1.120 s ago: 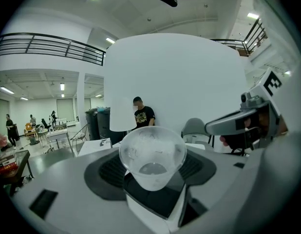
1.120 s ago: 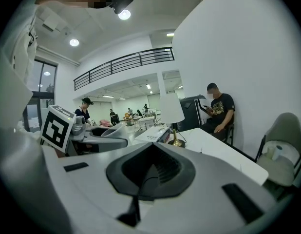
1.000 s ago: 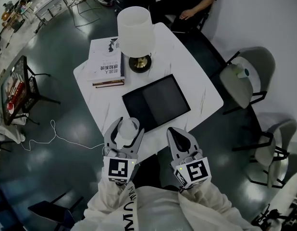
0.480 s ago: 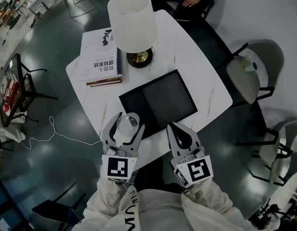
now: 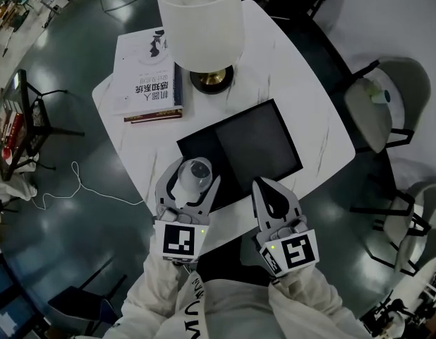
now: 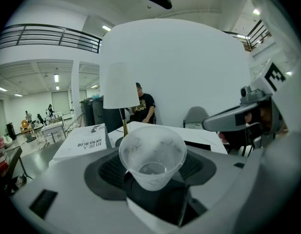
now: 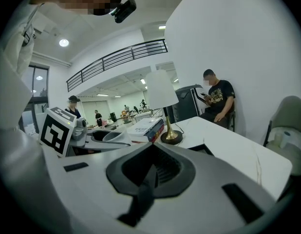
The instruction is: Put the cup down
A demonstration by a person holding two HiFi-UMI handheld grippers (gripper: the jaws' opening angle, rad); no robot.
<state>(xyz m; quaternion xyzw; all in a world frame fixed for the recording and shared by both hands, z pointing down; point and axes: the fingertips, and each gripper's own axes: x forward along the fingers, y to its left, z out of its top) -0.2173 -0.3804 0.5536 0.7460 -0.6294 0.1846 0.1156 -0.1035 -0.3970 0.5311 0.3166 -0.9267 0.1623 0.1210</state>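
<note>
A clear plastic cup (image 5: 191, 176) (image 6: 151, 156) stands upright between the jaws of my left gripper (image 5: 189, 182) (image 6: 153, 179), which is shut on it. It hangs over the near edge of the white table (image 5: 288, 90), at the front left corner of a black mat (image 5: 243, 150). My right gripper (image 5: 273, 202) (image 7: 150, 172) is shut with nothing in it, just right of the left one, over the table's near edge. The cup (image 7: 103, 137) also shows at the left of the right gripper view.
A lamp (image 5: 201, 27) with a white shade and brass base stands at the table's far side, with stacked books (image 5: 146, 83) to its left. Grey chairs (image 5: 377, 104) stand to the right. A person (image 7: 216, 101) sits beyond the table.
Both grippers and the cup have moved forward a little, further over the table's near edge and closer to the black mat. The grip on the cup is unchanged.
</note>
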